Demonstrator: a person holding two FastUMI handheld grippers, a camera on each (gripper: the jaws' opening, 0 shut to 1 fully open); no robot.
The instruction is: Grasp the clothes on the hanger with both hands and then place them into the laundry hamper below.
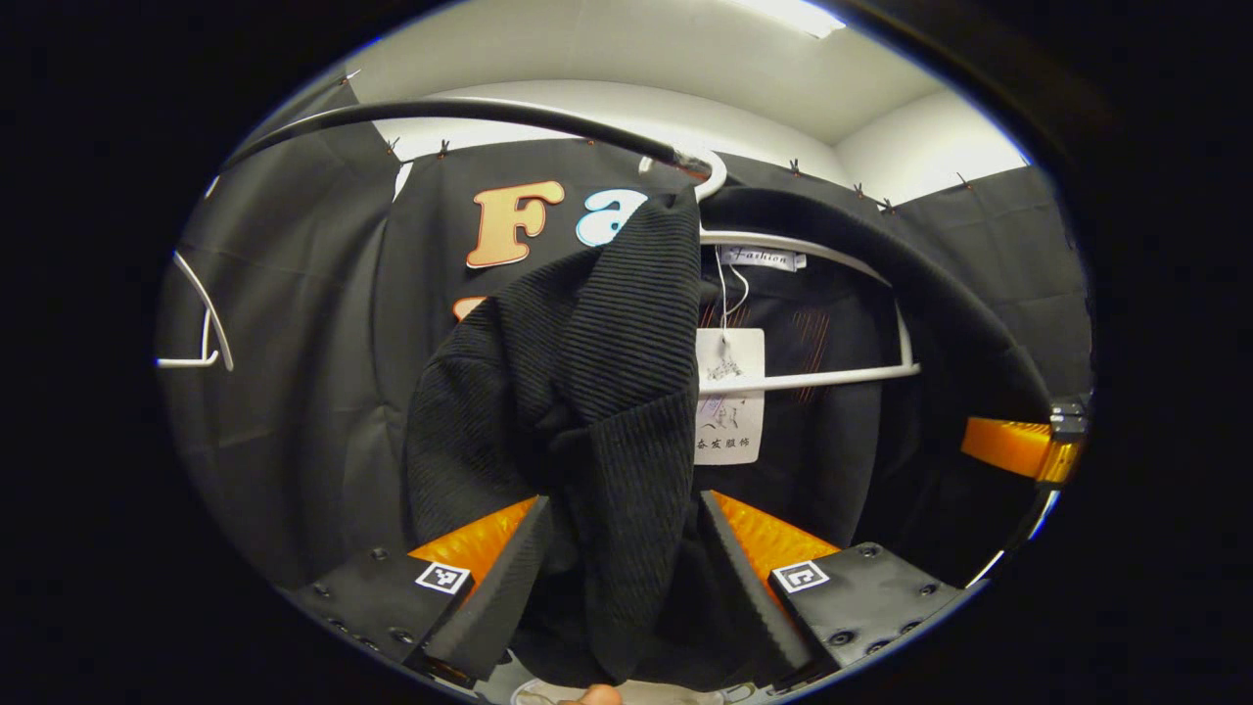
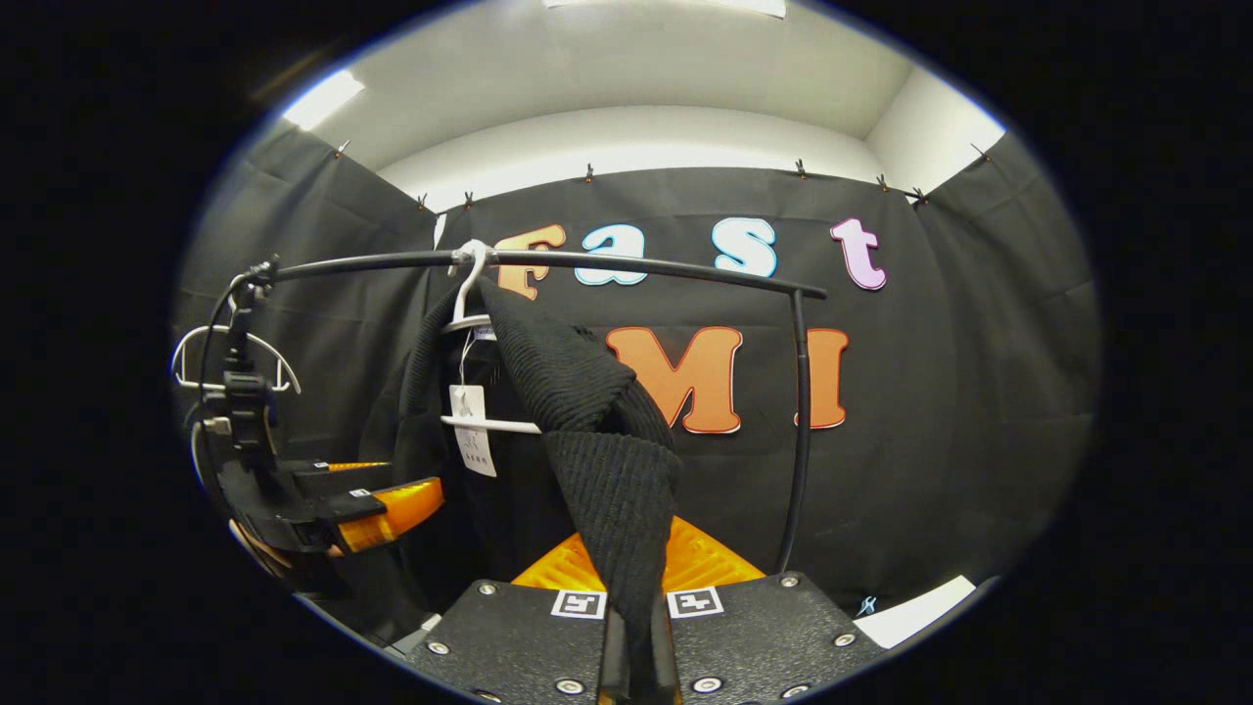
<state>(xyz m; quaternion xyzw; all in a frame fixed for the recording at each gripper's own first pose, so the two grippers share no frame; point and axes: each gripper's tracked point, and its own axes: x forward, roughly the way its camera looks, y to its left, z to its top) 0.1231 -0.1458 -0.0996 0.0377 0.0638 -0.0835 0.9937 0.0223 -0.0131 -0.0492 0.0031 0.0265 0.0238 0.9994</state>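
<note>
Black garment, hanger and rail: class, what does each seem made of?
Black garment: soft ribbed knit, matte; fine ridges show and it drapes limply. Hanger: likely white plastic, smooth and slightly glossy. Rail: probably metal tube with dark coating, showing a thin sheen.

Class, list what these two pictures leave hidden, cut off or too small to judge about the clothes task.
- Laundry hamper: its place cannot be judged from either view.
- Left claw, left gripper view: black garment drapes between the fingers; pressing cannot be told.
- Right claw, right gripper view: fingertips cut off by the bottom edge.
- White hanger: its left half is hidden by the garment.
- Paper tag: print too small.
</note>
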